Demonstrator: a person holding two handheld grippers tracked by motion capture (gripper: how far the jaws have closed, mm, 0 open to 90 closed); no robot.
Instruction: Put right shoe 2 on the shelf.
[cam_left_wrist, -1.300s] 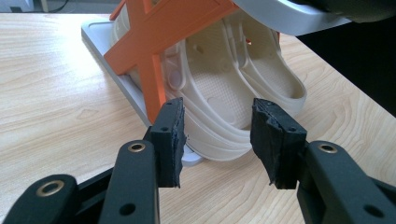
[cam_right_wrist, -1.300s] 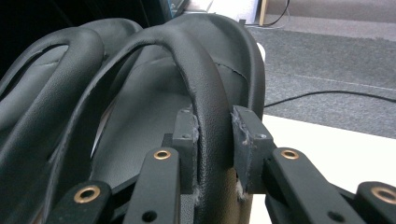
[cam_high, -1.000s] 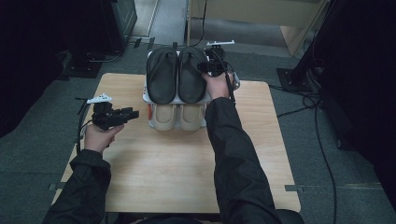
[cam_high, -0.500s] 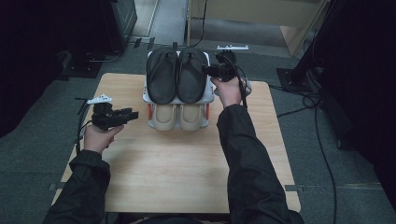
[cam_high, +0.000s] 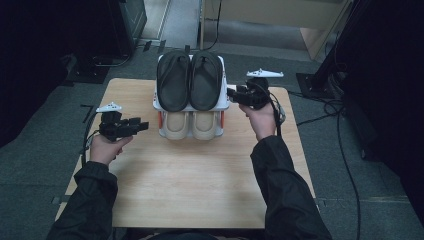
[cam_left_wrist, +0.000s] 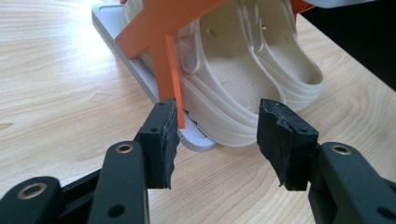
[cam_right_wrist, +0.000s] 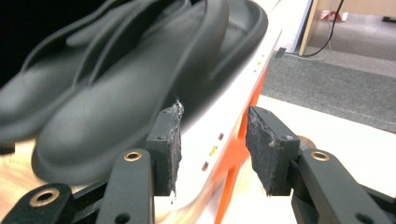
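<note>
Rack (cam_high: 223, 102): black sandals (cam_high: 190, 80) on top, beige pair (cam_high: 192, 125) beneath, for access.
Right gripper (cam_high: 231, 93): at 3 o'clock, jaws wide, empty.
Left gripper (cam_high: 145, 125): at 9, jaws just widened, empty, awaiting pick.

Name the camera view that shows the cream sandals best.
The left gripper view: the cream sandals lie close and sharp on the rack's lower shelf, footbeds and ridged soles plain. The high view shows just their front ends under the black sandals. The right gripper view gives no clear sight of them.
</note>
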